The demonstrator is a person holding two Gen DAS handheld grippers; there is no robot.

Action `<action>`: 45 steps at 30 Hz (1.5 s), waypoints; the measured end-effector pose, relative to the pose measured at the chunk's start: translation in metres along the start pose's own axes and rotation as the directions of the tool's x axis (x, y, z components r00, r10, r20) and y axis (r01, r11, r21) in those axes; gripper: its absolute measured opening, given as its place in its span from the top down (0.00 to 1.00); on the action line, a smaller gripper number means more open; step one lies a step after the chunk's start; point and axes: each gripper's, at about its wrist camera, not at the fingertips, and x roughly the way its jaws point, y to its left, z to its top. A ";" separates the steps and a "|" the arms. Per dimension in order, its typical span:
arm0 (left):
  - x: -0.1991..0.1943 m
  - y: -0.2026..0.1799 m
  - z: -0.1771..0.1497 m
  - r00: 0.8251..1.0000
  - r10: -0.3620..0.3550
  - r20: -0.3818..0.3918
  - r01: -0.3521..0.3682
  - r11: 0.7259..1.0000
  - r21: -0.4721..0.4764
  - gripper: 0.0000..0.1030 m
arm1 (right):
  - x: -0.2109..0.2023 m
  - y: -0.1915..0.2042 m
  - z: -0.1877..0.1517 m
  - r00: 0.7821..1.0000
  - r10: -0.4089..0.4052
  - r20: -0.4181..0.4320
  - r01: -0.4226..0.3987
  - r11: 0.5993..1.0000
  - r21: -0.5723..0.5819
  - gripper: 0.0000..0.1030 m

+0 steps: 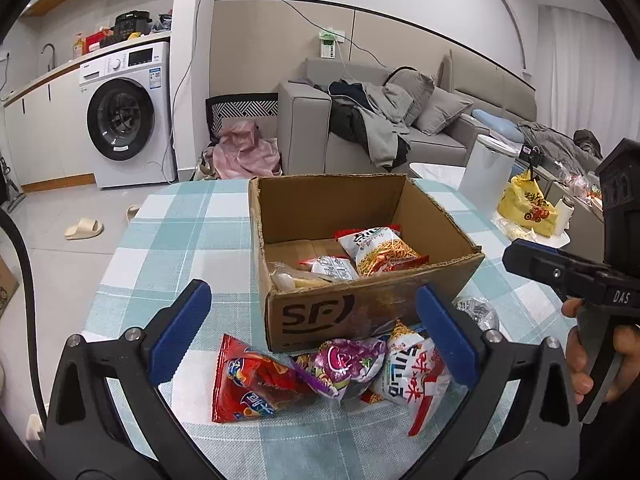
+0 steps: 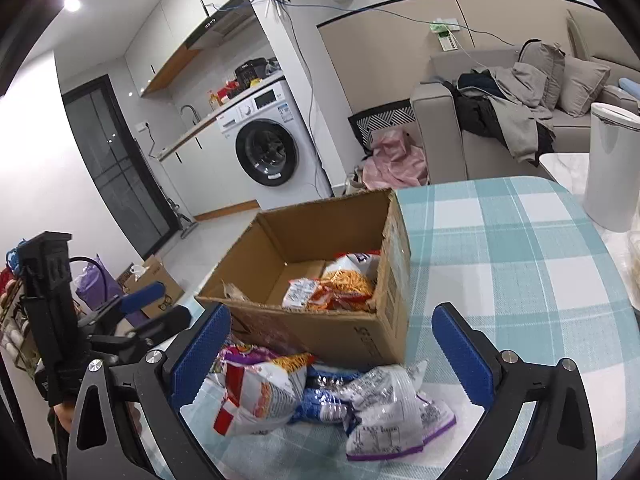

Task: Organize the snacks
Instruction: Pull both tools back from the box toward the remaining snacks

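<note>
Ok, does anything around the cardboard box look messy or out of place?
Yes. Several snack bags lie in a loose, overlapping heap on the checked tablecloth against the front of the cardboard box, while only a few packets are inside it. The box's top edges look roughly torn, without flaps.

Checked-cloth table (image 1: 168, 240): cardboard box (image 1: 360, 312), loose snack packets (image 1: 340, 364) touching its front.

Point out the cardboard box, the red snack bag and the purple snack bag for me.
Cardboard box (image 1: 344, 316), left wrist view, front wall by the logo.
Red snack bag (image 1: 256, 384), left wrist view, middle of its face.
Purple snack bag (image 1: 344, 360), left wrist view, centre of the bag.
</note>
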 end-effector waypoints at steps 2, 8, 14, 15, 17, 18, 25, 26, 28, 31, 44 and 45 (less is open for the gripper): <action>-0.005 0.001 -0.005 1.000 0.004 -0.010 -0.004 1.000 0.003 0.01 | -0.002 0.000 -0.004 1.000 -0.015 -0.013 0.015 1.000 -0.012 0.00; -0.013 0.013 -0.016 0.999 0.018 -0.035 -0.019 0.999 -0.036 0.01 | -0.007 -0.001 -0.016 0.998 -0.037 -0.049 0.035 0.999 -0.031 0.00; -0.010 0.023 -0.026 0.998 0.032 -0.061 -0.035 0.998 -0.059 0.01 | -0.005 -0.008 -0.023 0.993 -0.069 -0.094 0.066 0.997 -0.040 0.01; -0.010 0.024 -0.027 0.997 0.034 -0.064 -0.038 0.997 -0.061 0.01 | -0.005 -0.009 -0.024 0.992 -0.070 -0.101 0.066 0.997 -0.041 0.01; -0.009 0.024 -0.029 0.996 0.048 -0.069 -0.052 0.997 -0.053 0.01 | -0.006 -0.012 -0.025 0.992 -0.066 -0.108 0.062 0.997 -0.037 0.01; -0.007 0.024 -0.029 0.996 0.054 -0.072 -0.057 0.997 -0.048 0.01 | -0.006 -0.014 -0.026 0.992 -0.067 -0.109 0.064 0.997 -0.034 0.01; 0.004 0.025 -0.034 0.991 0.078 -0.106 -0.082 0.996 -0.029 0.01 | -0.007 -0.025 -0.028 0.991 -0.059 -0.123 0.058 0.998 -0.017 0.01; 0.005 0.025 -0.035 0.990 0.087 -0.110 -0.090 0.996 -0.024 0.01 | -0.006 -0.026 -0.028 0.990 -0.059 -0.127 0.058 0.998 -0.016 0.01; 0.008 0.027 -0.036 0.989 0.092 -0.119 -0.096 0.995 -0.025 0.01 | -0.001 -0.026 -0.030 0.987 -0.057 -0.150 0.055 0.998 -0.019 0.01; 0.014 0.032 -0.038 0.986 0.096 -0.135 -0.103 0.994 -0.039 0.01 | 0.006 -0.026 -0.034 0.982 -0.069 -0.174 0.064 0.997 -0.035 0.01; 0.038 0.059 -0.053 0.973 0.108 -0.205 -0.128 0.988 -0.088 0.01 | 0.032 -0.032 -0.049 0.966 -0.057 -0.253 0.045 0.997 -0.055 0.01; 0.040 0.059 -0.054 0.972 0.106 -0.209 -0.127 0.988 -0.089 0.01 | 0.035 -0.033 -0.050 0.965 -0.057 -0.258 0.045 0.998 -0.053 0.01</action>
